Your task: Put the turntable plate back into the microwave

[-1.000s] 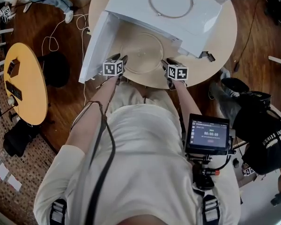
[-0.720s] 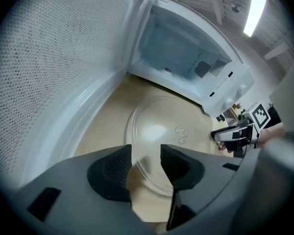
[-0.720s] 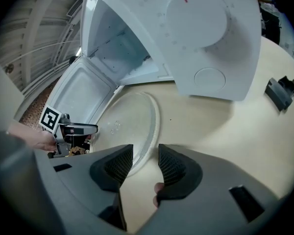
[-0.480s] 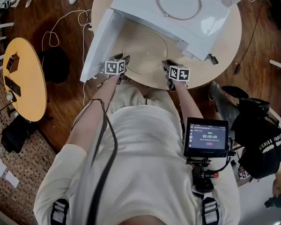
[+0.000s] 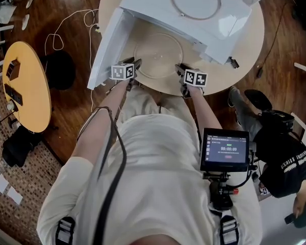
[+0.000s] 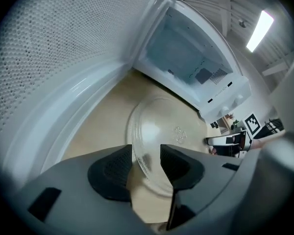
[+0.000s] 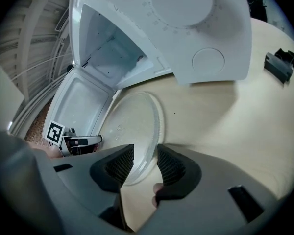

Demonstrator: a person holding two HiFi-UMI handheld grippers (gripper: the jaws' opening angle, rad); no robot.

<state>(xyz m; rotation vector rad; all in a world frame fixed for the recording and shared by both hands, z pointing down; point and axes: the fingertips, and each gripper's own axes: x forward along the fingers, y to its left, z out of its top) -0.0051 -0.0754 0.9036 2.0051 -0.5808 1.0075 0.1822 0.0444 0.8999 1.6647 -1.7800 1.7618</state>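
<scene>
The clear glass turntable plate [image 5: 158, 55] lies flat on the round wooden table [image 5: 245, 50], in front of the white microwave [image 5: 194, 9], whose door [image 5: 104, 47] hangs open on the left. My left gripper [image 5: 134, 64] is at the plate's left rim. The rim [image 6: 139, 153] runs between its pads, which stand apart from it. My right gripper [image 5: 179, 69] is at the right rim. Its jaws are closing around the rim [image 7: 144, 148] with gaps still showing. The empty oven cavity [image 6: 186, 58] lies beyond the plate [image 7: 132, 126].
A small black part [image 7: 279, 65] lies on the table right of the microwave. A yellow side table [image 5: 28, 86] stands on the floor to the left, among loose cables. A monitor [image 5: 225, 148] hangs at my right hip. Another person [image 5: 283, 160] stands at the right.
Both grippers stay at the plate's rim, hardly moved. The plate lies where it was. The person at the right has shifted.
</scene>
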